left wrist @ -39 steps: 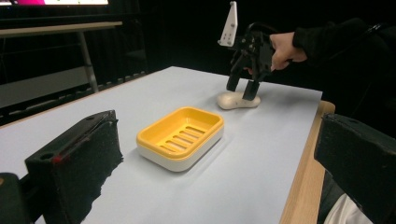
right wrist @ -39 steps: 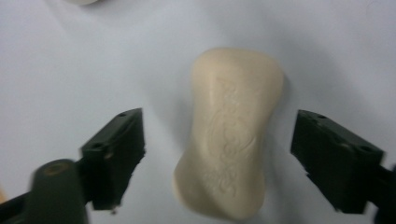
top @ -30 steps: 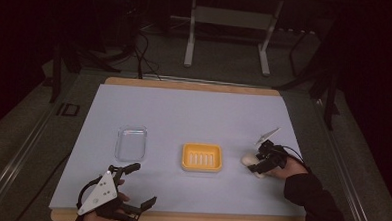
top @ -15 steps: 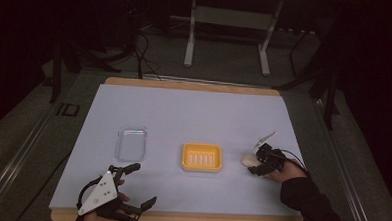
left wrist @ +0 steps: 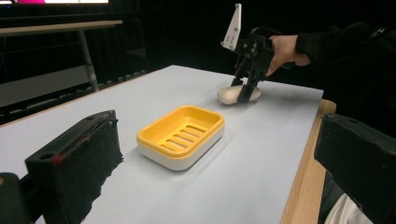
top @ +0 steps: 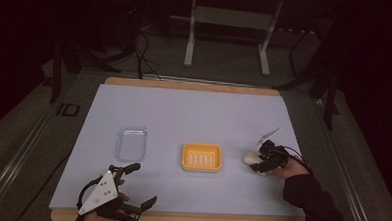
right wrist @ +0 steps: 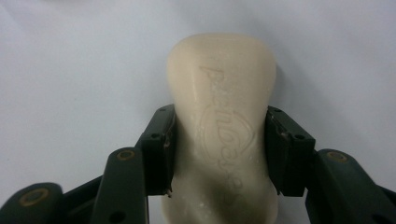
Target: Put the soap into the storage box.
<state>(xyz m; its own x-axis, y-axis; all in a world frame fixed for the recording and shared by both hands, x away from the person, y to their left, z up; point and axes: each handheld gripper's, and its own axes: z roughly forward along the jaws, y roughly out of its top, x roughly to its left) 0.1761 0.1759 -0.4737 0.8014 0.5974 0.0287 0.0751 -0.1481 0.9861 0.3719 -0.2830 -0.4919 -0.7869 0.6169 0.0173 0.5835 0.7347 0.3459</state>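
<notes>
A cream bar of soap [right wrist: 224, 121] lies on the white mat, and both pads of my right gripper [right wrist: 219, 154] press on its narrow waist; the jaws have just closed on it. From above, the soap [top: 251, 157] sits right of the yellow soap dish [top: 202, 157], with my right gripper [top: 259, 163] over it. The left gripper view has the dish [left wrist: 182, 135] in the middle and the soap [left wrist: 231, 94] beyond it under the right gripper [left wrist: 243, 91]. My left gripper [top: 141, 184] rests at the mat's near left edge, jaws wide apart, nothing between them.
A clear plastic lid or tray [top: 131, 143] lies left of the dish. The white mat [top: 184, 110] covers a wooden table whose edge [top: 179, 219] runs along the front. A metal stand [top: 228, 22] is on the floor beyond the table.
My right gripper's jaws have closed in on the soap. Both hands have stayed in place.
</notes>
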